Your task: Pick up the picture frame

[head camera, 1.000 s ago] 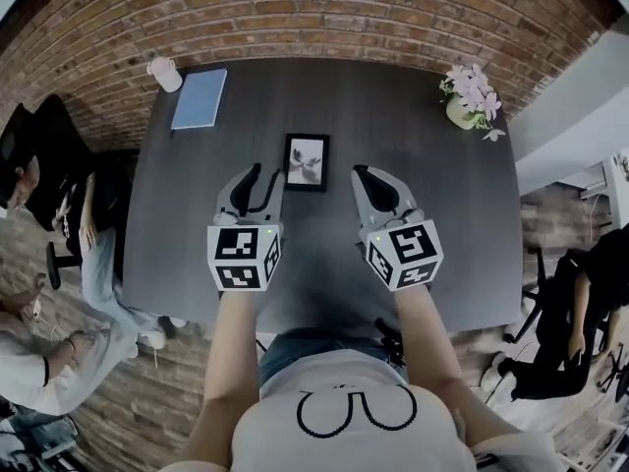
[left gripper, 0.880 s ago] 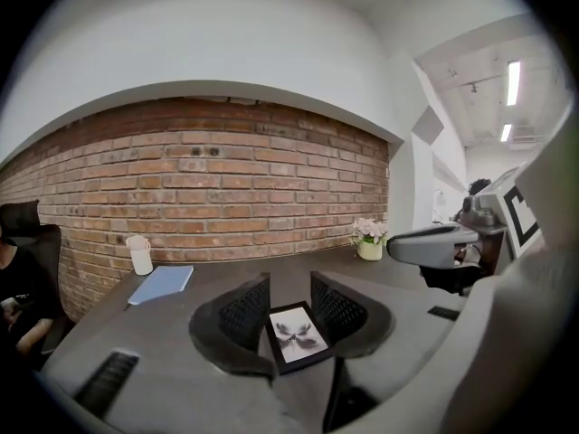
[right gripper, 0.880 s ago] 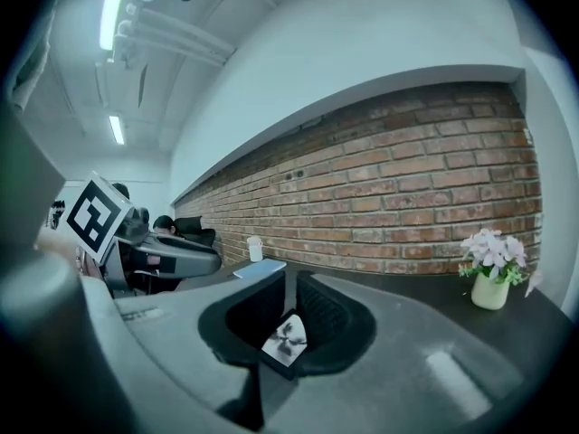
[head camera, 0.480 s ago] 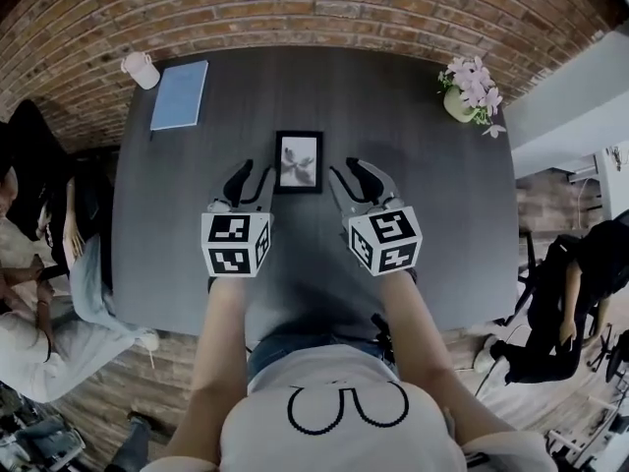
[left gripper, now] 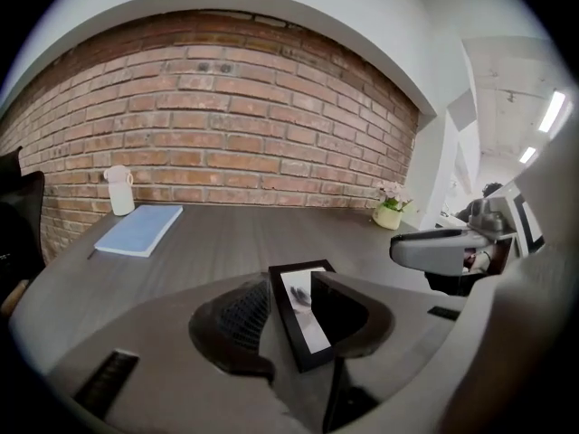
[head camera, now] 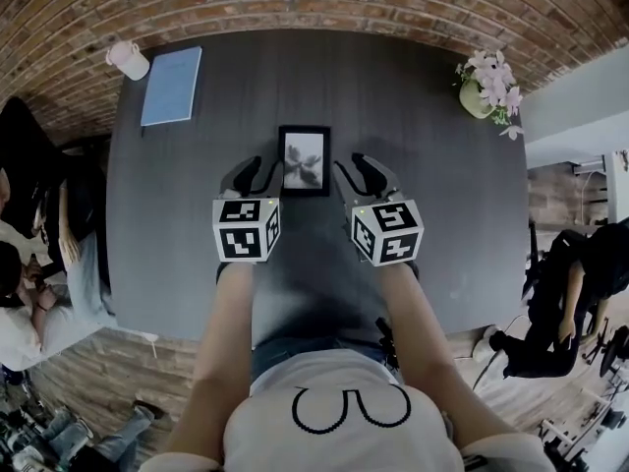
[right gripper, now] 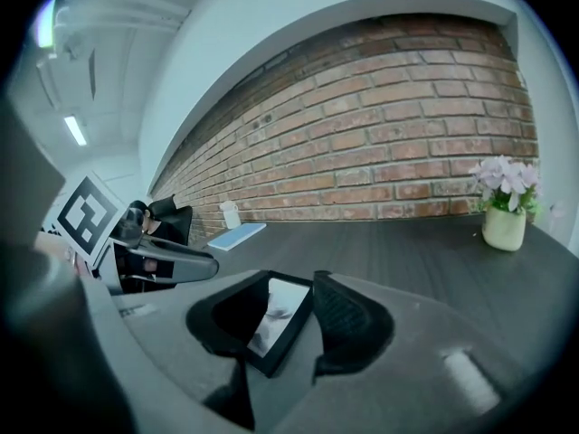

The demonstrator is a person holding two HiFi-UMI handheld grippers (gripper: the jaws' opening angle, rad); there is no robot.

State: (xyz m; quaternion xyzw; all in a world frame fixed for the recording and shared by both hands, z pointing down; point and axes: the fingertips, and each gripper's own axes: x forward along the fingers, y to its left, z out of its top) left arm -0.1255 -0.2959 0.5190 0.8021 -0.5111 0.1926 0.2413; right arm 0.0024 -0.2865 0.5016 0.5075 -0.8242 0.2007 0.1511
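Picture frame (head camera: 305, 160) is lying flat mid-table (head camera: 413, 106), with both grippers now flanking it more closely than a second ago. Left gripper (head camera: 257, 173) is holding its jaws half apart, gripping nothing. Right gripper (head camera: 351, 170), shut earlier, is opening, with nothing between its pads.

A black picture frame (head camera: 305, 160) lies flat on the dark desk (head camera: 432, 224). The left hand-held gripper (head camera: 260, 177) and right hand-held gripper (head camera: 356, 175) flank its long edges. The right one's jaws are opening, with only desk between them. A blue notebook (head camera: 172, 87) and a white mug (head camera: 128, 60) sit far left, and potted pink flowers (head camera: 488, 87) far right.
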